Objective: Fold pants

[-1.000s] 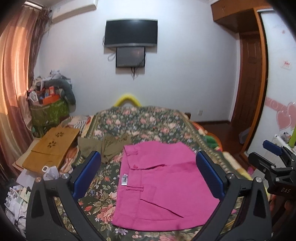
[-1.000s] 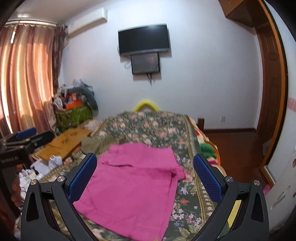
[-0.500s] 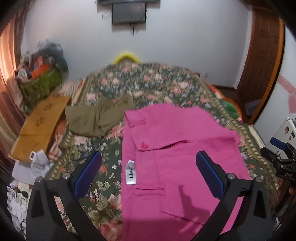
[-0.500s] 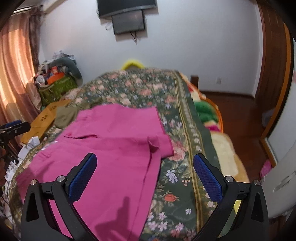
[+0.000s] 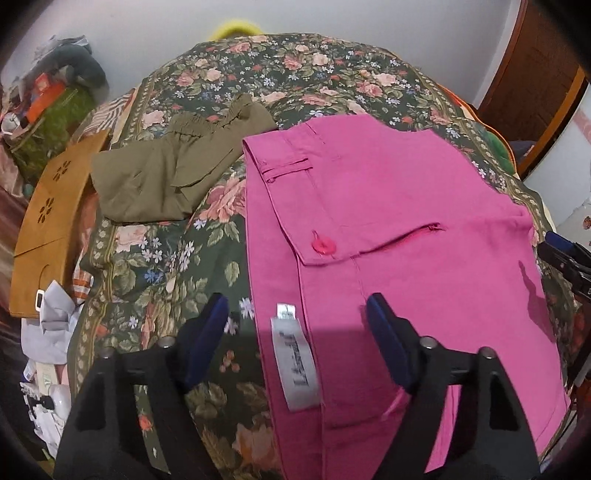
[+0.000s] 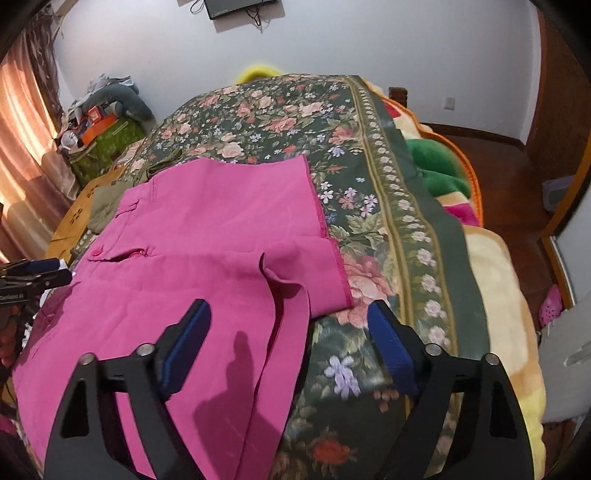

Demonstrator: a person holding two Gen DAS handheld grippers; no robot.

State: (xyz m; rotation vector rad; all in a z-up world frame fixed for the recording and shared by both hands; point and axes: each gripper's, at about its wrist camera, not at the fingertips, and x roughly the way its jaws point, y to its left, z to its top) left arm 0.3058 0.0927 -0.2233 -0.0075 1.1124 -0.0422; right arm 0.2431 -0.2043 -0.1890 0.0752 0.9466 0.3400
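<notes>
Floral dark-green fabric, strewn with pink roses, covered the bed that filled both views, with a striped border running down its right side. On it lay the pink pants, spread flat with the waistband toward the left edge, 1 pink button and a white label showing. Beside them, further back and apart from them, sat a bundle of olive-green pants. A tan carved wooden board leaned off the bed's left side above scattered white papers. A white wall stood behind the bed, with a screen mounted high, a peach curtain at the left, and a cluttered green basket below it. A yellow and green plush blanket hung at the right over a dark wooden floor. The left gripper hung over the waistband edge, its jaws having just been narrowing yet not pressing the cloth. The right gripper hung over the hem of a leg, likewise just narrowing and holding nothing.
</notes>
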